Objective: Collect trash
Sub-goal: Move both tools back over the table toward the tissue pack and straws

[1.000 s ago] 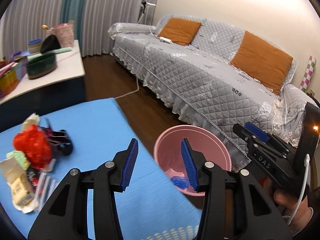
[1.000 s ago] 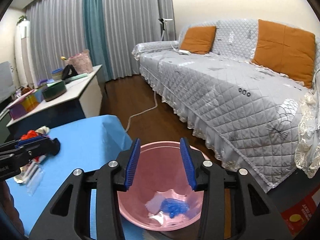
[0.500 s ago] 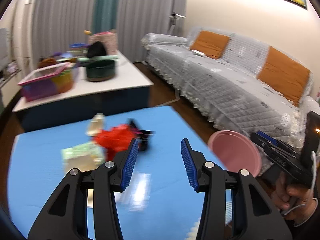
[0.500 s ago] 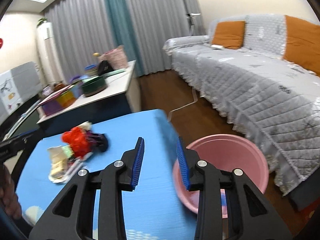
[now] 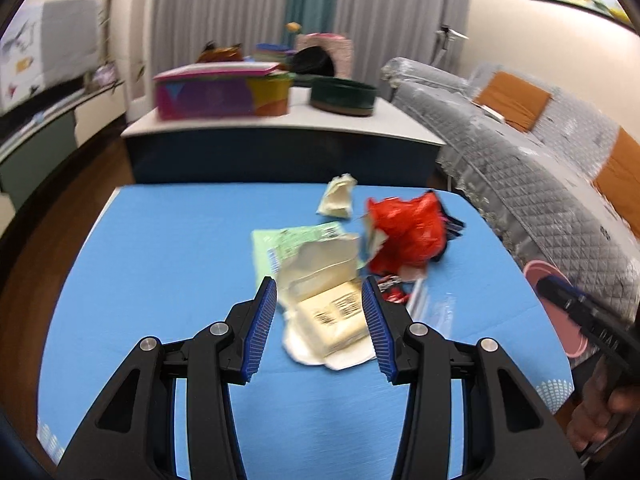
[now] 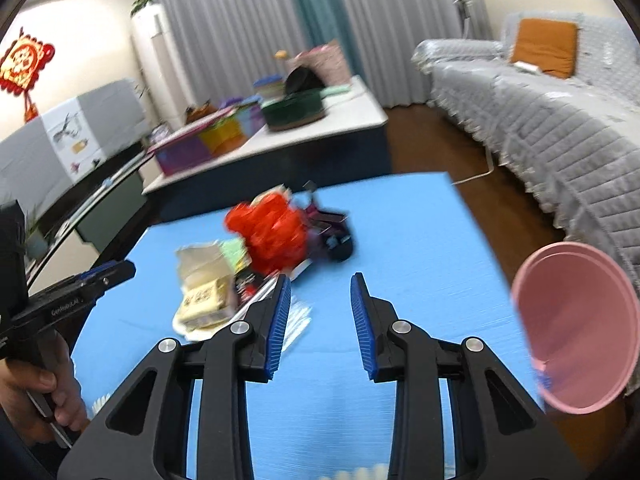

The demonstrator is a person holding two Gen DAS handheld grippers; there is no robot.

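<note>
A pile of trash lies on the blue table (image 5: pixel 160 264): a torn cream wrapper (image 5: pixel 328 304), a green packet (image 5: pixel 296 240), a crumpled red bag (image 5: pixel 404 232), a dark wrapper (image 6: pixel 336 240) and a clear plastic piece (image 5: pixel 440 312). My left gripper (image 5: pixel 319 312) is open and empty, its jaws on either side of the cream wrapper, above it. My right gripper (image 6: pixel 318 312) is open and empty over the table, right of the pile (image 6: pixel 264 236). The pink bin (image 6: pixel 580 332) stands beside the table's right edge.
A grey covered sofa (image 6: pixel 560 120) with orange cushions (image 6: pixel 544 46) runs along the right. A white low table (image 5: pixel 280 120) with colourful boxes (image 5: pixel 216 92) and a dark green bowl (image 5: pixel 344 96) stands behind the blue table. Wooden floor lies between.
Both grippers have swung left, away from the pink bin and towards the trash pile. The left gripper now frames the cream wrapper. Both stay open.
</note>
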